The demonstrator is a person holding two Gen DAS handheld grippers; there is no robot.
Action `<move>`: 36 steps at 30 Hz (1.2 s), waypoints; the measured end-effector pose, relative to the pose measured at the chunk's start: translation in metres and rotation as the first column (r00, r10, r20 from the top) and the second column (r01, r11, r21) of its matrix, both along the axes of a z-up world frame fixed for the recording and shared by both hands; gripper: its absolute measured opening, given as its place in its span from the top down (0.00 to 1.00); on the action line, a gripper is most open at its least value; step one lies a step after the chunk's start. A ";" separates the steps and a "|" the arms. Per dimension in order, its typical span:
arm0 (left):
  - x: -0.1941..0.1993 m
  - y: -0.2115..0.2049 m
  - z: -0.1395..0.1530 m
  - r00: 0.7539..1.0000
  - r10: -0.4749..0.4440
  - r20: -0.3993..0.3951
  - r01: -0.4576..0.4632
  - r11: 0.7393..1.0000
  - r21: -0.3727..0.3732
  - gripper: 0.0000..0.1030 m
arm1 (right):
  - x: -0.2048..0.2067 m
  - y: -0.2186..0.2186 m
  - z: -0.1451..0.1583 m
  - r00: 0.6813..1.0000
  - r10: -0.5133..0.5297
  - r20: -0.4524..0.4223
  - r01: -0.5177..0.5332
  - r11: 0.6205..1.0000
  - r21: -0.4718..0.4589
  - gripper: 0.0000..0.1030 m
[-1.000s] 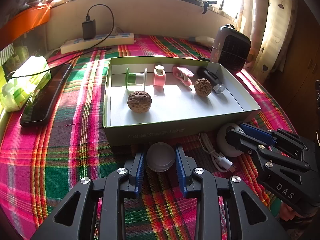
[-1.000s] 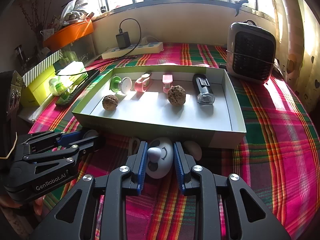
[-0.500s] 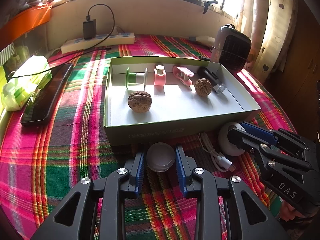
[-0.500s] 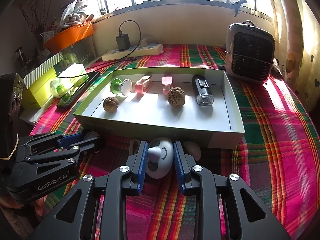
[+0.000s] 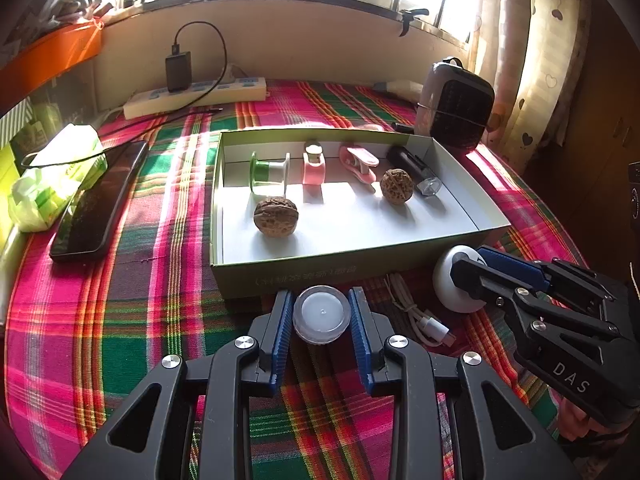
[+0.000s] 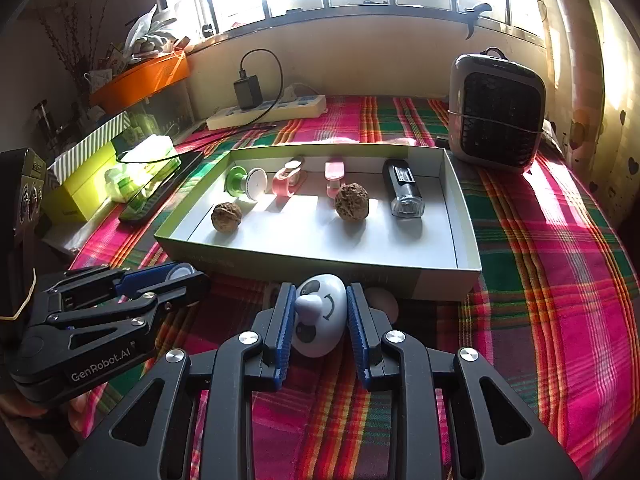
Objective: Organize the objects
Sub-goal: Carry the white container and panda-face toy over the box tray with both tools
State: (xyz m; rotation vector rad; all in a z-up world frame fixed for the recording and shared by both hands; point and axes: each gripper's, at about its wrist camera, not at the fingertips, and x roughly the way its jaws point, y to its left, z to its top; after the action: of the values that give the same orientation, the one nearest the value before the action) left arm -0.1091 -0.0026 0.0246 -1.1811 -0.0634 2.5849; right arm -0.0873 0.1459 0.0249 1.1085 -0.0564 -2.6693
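Round clear plastic lidded pot (image 5: 322, 314), pinched in my left gripper (image 5: 322, 316) before the shallow green cardboard tray (image 5: 280, 276); right gripper (image 6: 320, 316) clamps a white panda-faced egg toy (image 6: 319, 320); next, I judge, lift both over the wall

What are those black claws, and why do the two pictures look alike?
No robot here: a person holds a two-fingered tool in each hand, each with its own camera looking along the fingers. So each picture shows one tool up close and the other off to the side. The left tool grips a round white cap; the right tool grips a white panda toy. Both sit on a plaid cloth before an open box holding two walnuts, a spool and small items.
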 end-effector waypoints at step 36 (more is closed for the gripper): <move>-0.025 0.008 0.034 0.996 -0.015 -0.085 0.015 1.000 -0.003 0.74 | -0.025 0.012 0.029 0.999 -0.011 -0.049 0.010 1.000 -0.021 0.73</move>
State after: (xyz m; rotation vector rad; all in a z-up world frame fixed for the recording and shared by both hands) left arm -0.1346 0.0055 0.0590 -1.0672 -0.0329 2.6195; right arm -0.1126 0.1580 0.0537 1.0386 -0.0816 -2.6971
